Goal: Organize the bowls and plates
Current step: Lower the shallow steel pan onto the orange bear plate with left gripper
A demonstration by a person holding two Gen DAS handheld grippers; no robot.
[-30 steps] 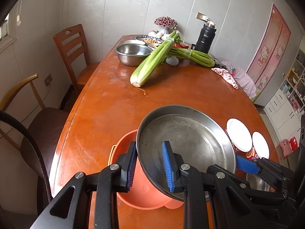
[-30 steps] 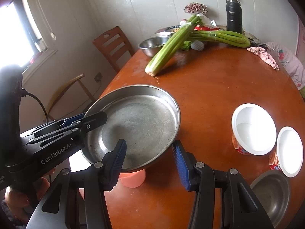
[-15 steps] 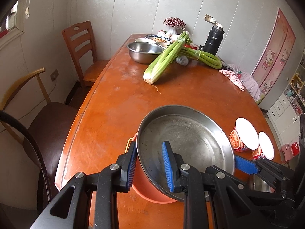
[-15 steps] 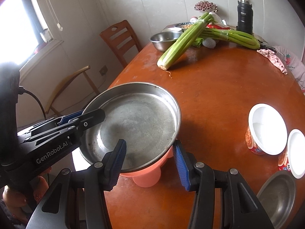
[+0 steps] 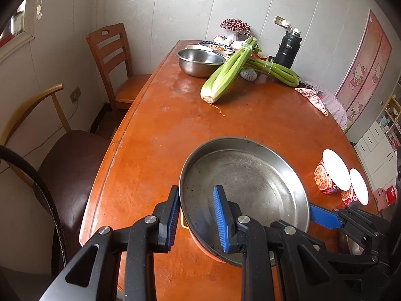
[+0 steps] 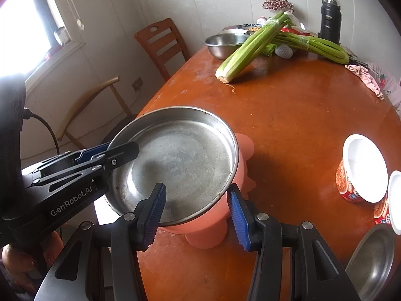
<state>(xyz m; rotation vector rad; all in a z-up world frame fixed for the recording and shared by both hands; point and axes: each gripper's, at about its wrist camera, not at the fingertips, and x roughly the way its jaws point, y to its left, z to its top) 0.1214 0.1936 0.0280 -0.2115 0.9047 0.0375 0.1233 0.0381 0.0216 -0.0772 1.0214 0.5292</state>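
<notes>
A wide, shallow steel plate (image 5: 246, 188) is carried by both grippers just above a salmon plastic bowl (image 6: 241, 155). The plate covers most of that bowl; whether it rests on it I cannot tell. My left gripper (image 5: 196, 222) is shut on the plate's near rim, one blue pad inside and one outside. My right gripper (image 6: 195, 213) is shut on the plate's other side (image 6: 180, 160), its left pad over the inside, its right pad outside by the rim. In the left wrist view, only a sliver of the salmon bowl (image 5: 200, 244) shows below the plate.
Two white-lidded noodle cups (image 6: 361, 168) (image 6: 392, 200) and a small steel bowl (image 6: 371, 263) lie to the right. Celery bunches (image 5: 225, 75), a deep steel bowl (image 5: 198, 61), a black flask (image 5: 288, 47) and a pink cloth (image 5: 313, 96) sit further back. Chairs (image 5: 112, 57) line the table's left edge.
Both grippers have carried the plate sideways and down over the salmon bowl. The bowl, earlier sticking out to the plate's left, is now almost hidden under it. Both grips are unchanged.
</notes>
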